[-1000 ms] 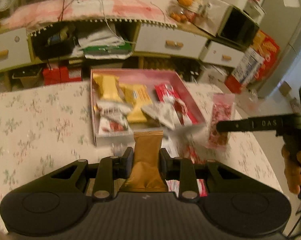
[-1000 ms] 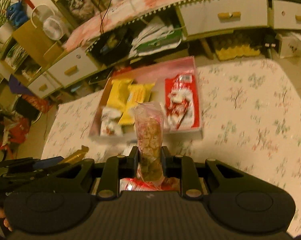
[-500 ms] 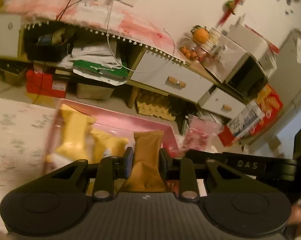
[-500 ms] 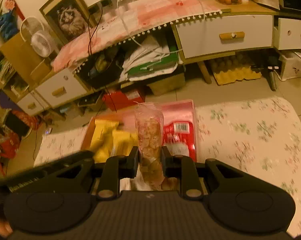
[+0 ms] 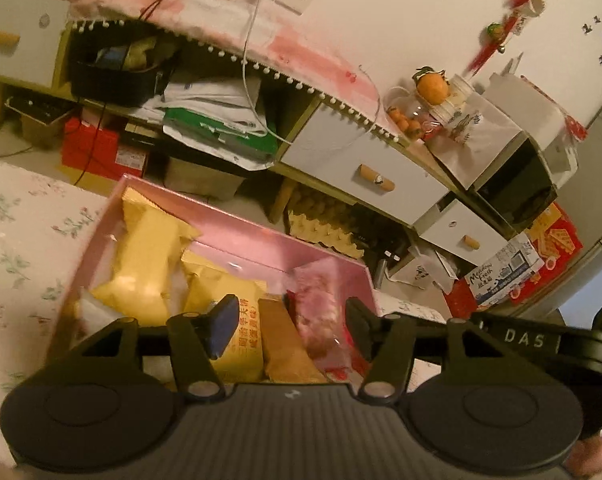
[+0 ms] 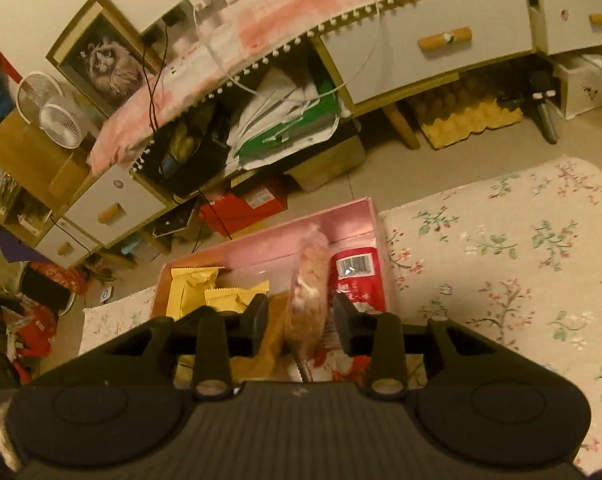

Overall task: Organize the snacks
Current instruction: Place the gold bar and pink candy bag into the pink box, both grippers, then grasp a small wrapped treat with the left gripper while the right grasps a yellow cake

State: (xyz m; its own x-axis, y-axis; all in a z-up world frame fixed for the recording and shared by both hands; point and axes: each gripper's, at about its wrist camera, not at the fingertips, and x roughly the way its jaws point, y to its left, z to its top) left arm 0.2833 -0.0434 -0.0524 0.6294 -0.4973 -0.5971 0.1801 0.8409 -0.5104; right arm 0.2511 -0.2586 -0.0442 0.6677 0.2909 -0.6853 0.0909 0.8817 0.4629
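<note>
A pink box (image 5: 261, 246) (image 6: 261, 250) on the flowered tablecloth (image 6: 501, 260) holds yellow packets (image 5: 149, 256) (image 6: 193, 284) and a red packet (image 6: 357, 276). My left gripper (image 5: 291, 320) hangs over the box with its jaws opening. A brown packet (image 5: 285, 350) (image 6: 275, 328) lies loose between them, untouched by the pads. My right gripper (image 6: 301, 316) hovers right beside it, jaws also opening. A clear pink snack bag (image 6: 309, 292) (image 5: 321, 308) stands blurred between them, free of the pads. The right gripper's side bar (image 5: 533, 336) crosses the left wrist view.
Beyond the table's far edge is floor, with egg trays (image 6: 469, 120), red boxes (image 5: 97, 152) and a low cabinet with white drawers (image 6: 429, 44). A microwave (image 5: 517, 176) and oranges (image 5: 431, 88) sit on the cabinet. Flowered cloth stretches right of the box.
Both grippers moved forward over the pink box and opened. The brown packet and the clear pink bag, gripped before, now sit loose between the jaws above the box's contents.
</note>
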